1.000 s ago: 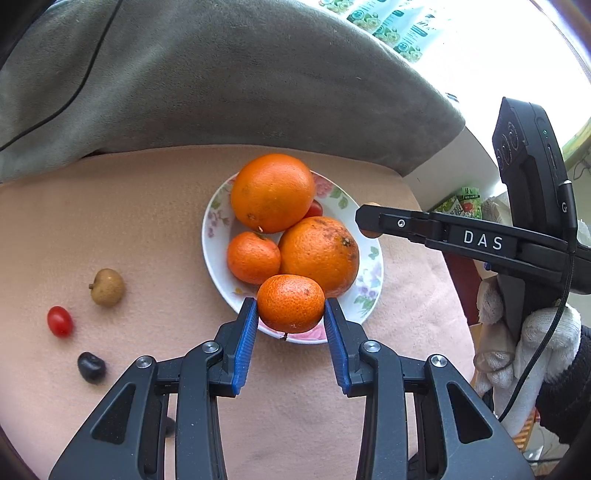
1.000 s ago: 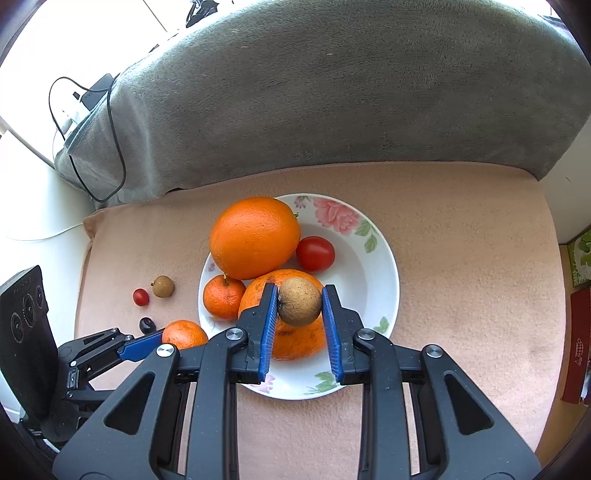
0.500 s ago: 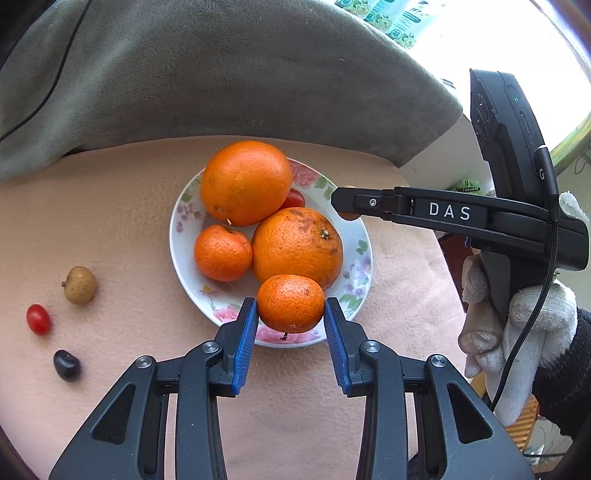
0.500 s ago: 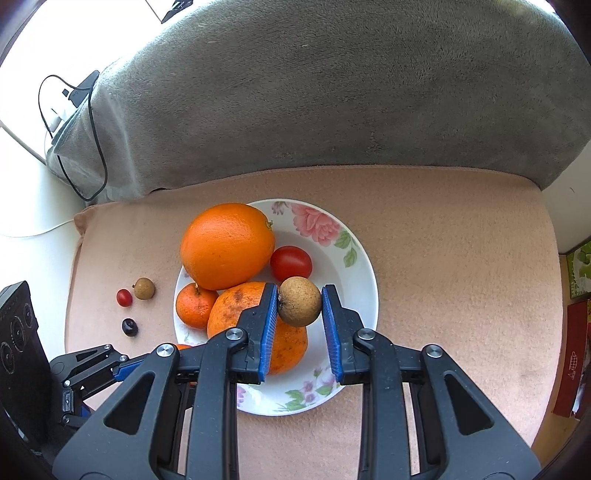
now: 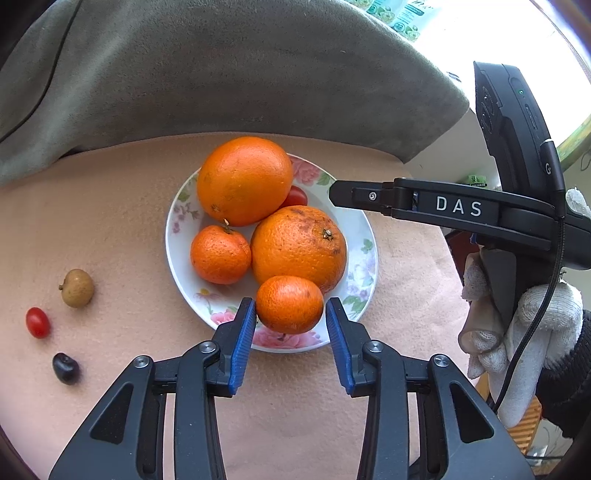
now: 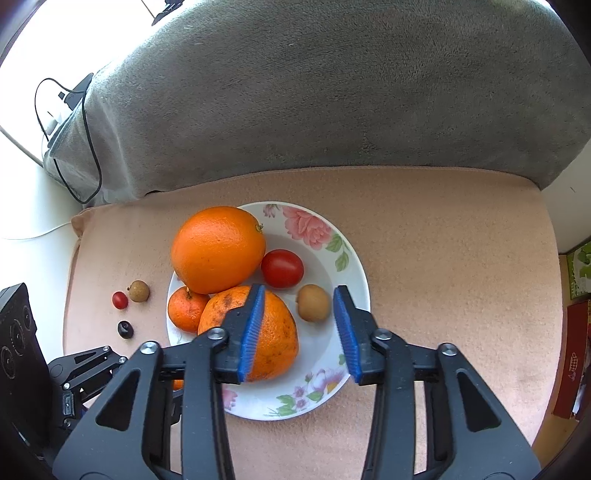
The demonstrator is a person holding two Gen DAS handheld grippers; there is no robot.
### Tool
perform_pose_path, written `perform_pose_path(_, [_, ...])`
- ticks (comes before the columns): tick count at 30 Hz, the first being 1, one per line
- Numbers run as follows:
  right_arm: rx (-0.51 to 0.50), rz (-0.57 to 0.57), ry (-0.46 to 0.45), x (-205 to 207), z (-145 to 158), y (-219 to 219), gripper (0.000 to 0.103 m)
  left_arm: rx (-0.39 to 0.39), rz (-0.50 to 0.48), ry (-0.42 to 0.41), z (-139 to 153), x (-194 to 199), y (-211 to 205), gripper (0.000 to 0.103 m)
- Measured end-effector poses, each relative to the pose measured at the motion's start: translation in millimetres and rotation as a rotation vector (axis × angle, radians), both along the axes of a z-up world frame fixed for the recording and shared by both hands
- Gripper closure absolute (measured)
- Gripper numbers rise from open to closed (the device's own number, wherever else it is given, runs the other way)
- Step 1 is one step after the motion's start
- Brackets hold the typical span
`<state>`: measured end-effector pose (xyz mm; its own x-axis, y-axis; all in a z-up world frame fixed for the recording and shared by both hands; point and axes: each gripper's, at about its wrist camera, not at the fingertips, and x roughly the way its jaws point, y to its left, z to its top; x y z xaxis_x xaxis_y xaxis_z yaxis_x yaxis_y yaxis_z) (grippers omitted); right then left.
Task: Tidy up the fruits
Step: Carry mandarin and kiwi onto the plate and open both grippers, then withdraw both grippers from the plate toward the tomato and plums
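Orange mandarin (image 5: 289, 304) clamped in left tongs (image 5: 290, 325): light, soft-skinned, grip equator. Right tongs (image 6: 298, 325) apart above longan (image 6: 313, 302).

I assess this as a domestic room, most likely a living space in a home. My grounds: a soft peach fleece cover (image 6: 443, 258) lies over the work surface, and a grey plush blanket (image 6: 332, 92) is draped over something bulky behind it. A floral china plate (image 6: 317, 229) of household pattern sits on the cover. At the left I see a white charger with a black cable (image 6: 88, 147) trailing over the blanket. Printed packets (image 5: 391, 14) lie by a bright window ledge. I find no bench, shelving or signage of a trade kind
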<state>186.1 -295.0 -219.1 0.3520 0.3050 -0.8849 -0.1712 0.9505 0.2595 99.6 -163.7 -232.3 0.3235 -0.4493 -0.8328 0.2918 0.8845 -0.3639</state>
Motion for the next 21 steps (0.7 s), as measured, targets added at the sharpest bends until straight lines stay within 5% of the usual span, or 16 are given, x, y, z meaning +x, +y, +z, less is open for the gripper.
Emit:
perform_pose_path(1, [0.000, -0.003, -0.007, -0.1, 1.6, -0.7, 0.043, 0.000, 0.003, -0.001, 0.3, 0.0, -0.4, 0.051])
perform_pose_path(12, [-0.027, -0.009, -0.040, -2.8, 11.6, 2.9, 0.022, 0.016, 0.005, -0.020, 4.7, 1.1, -2.2, 0.040])
perform_pose_path(21, [-0.041, -0.029, -0.058, -8.7, 19.4, 2.0, 0.021, 0.019, 0.017, -0.024, 5.9, -4.4, 12.0, 0.036])
